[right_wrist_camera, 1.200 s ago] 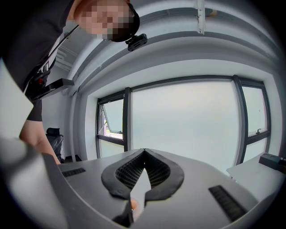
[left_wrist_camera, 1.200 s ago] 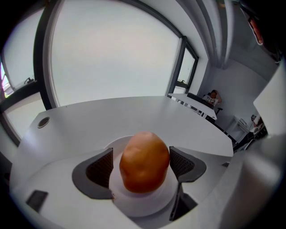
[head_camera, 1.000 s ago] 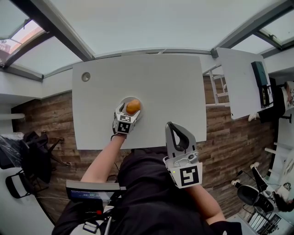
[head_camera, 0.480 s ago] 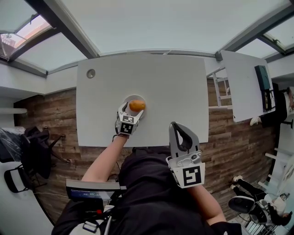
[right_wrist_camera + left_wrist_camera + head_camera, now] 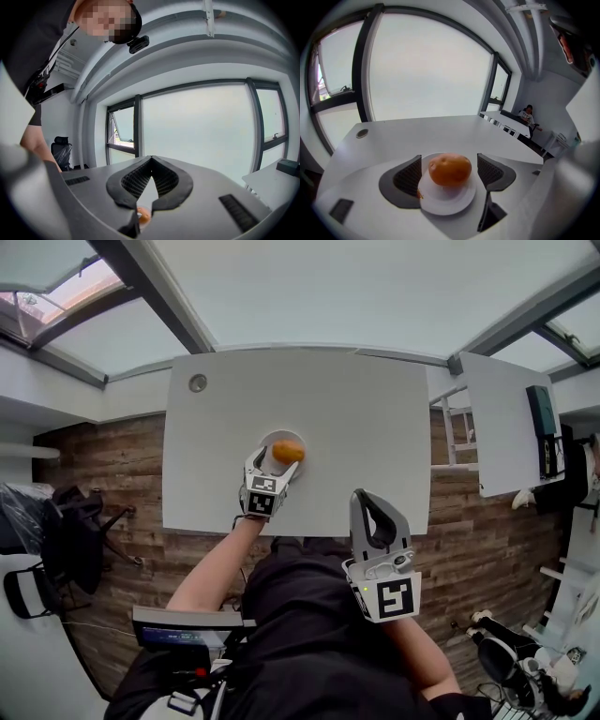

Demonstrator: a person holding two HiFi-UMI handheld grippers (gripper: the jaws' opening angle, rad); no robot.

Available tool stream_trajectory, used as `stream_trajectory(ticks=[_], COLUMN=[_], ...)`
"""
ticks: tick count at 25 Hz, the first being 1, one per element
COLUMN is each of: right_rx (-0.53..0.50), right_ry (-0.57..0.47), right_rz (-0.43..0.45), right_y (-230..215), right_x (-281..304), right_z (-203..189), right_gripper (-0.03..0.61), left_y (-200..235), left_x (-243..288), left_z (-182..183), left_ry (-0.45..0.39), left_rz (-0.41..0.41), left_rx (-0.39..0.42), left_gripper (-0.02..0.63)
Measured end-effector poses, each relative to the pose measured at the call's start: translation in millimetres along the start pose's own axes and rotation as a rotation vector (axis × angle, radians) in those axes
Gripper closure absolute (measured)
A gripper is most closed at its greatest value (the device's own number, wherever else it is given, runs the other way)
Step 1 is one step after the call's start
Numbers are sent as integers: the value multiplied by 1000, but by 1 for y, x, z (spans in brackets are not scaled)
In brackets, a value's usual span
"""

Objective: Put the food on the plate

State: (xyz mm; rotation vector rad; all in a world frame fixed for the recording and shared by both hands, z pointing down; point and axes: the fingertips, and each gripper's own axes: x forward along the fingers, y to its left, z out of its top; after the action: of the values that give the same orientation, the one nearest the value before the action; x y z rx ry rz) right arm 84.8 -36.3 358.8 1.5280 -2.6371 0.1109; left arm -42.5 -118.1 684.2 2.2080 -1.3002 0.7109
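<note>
An orange, rounded piece of food (image 5: 288,452) (image 5: 450,169) lies on a small white plate (image 5: 271,443) (image 5: 446,202) on the white table (image 5: 347,427). My left gripper (image 5: 275,463) (image 5: 450,159) is open, its jaws standing either side of the food with a gap at each pad (image 5: 408,176). My right gripper (image 5: 360,496) (image 5: 151,159) is shut on nothing, raised off the table's near edge close to my body. The food (image 5: 143,215) also shows small below the right gripper's meeting jaws.
A round cable grommet (image 5: 198,382) (image 5: 362,133) sits at the table's far left corner. A second white table (image 5: 506,423) with a dark device (image 5: 544,423) stands to the right. A dark office chair (image 5: 66,540) is on the left, over wooden floor.
The food stays on the plate. My left gripper appears to have eased back slightly toward me. The right gripper keeps its place; my head view has shifted a little.
</note>
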Motion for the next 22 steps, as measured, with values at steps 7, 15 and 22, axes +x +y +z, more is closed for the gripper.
stream_trajectory(ticks=[7,15,22], right_rx=[2,6,5], right_ry=[-12,-18,-29], right_rz=[12,11,17], right_y=[7,9,13], right_x=[-9,-13,-16], right_z=[1,0,4], right_gripper=[581,581,581], left_y=[-7,-7,-16], left_x=[-24,-35,-51], left_z=[11,17,34], left_ry=[4,-37,-106], left_rz=[42,86,87], left_rx=[-38,-5,-12], left_gripper=[239,398,587])
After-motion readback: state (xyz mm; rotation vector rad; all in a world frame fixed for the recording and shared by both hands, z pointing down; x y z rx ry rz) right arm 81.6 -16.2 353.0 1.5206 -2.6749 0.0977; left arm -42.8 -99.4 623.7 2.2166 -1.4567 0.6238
